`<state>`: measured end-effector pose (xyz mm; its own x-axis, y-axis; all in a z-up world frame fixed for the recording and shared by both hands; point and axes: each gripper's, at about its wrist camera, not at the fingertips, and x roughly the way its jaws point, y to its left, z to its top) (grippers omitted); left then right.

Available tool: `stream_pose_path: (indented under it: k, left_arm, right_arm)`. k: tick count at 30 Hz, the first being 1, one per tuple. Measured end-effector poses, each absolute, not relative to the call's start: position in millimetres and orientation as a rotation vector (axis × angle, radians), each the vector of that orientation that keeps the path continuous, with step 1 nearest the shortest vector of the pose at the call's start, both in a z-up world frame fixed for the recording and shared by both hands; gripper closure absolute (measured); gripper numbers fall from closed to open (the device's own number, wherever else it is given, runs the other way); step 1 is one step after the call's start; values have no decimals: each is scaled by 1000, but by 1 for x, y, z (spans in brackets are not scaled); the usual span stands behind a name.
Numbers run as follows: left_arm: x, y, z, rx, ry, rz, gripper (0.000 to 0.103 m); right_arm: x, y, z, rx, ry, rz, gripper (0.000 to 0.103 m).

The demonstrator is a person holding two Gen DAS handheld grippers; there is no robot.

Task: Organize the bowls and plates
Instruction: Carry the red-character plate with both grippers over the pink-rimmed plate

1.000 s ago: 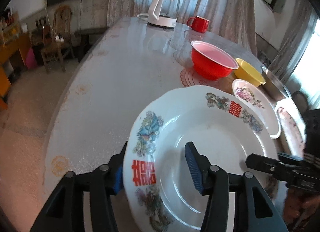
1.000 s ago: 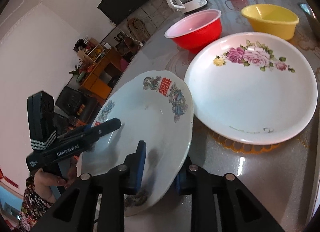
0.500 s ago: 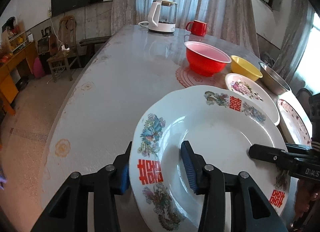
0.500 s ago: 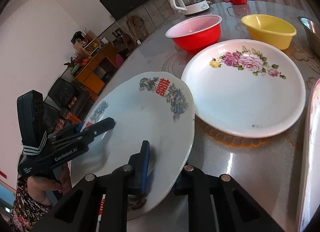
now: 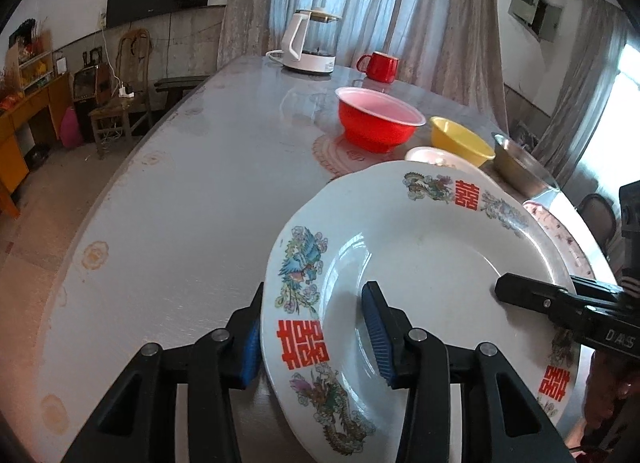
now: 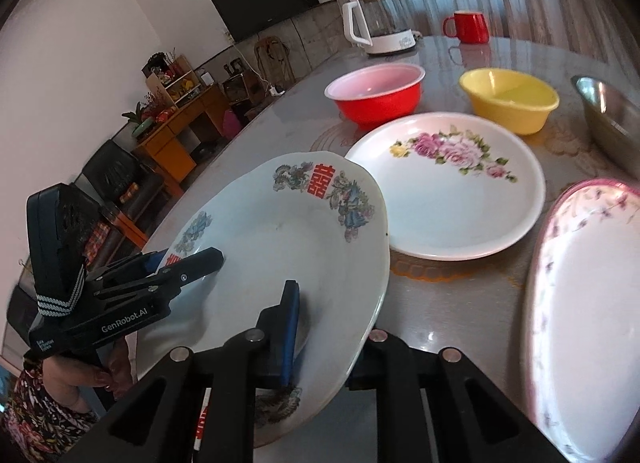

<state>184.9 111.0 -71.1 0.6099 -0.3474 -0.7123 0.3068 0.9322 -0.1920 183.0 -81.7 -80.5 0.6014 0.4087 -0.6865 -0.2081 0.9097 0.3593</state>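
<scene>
A white plate with red characters and dragon pattern hangs tilted above the table, held from two sides. My left gripper is shut on its near-left rim, one blue pad under the edge and one inside the well. My right gripper is shut on the opposite rim, its right finger hidden beneath the plate. Just beyond lies a rose-patterned plate, mostly hidden in the left wrist view. A red bowl and a yellow bowl stand behind it.
A steel bowl and a pink-rimmed plate sit at the right. A white kettle and red mug stand at the table's far end. The table edge curves along the left, with chairs and a cabinet beyond.
Both grippers narrowed onto the plate's rim. The plate has shifted right toward the rose-patterned plate and now covers most of it in the left wrist view.
</scene>
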Motion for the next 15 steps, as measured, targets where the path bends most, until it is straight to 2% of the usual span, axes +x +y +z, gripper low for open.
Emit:
stream_pose_path:
  k: [15]
  left_arm:
    - [174,42,-51,-66,787,-493,58]
  right_arm:
    - [148,-144,-53,274,801,271,87]
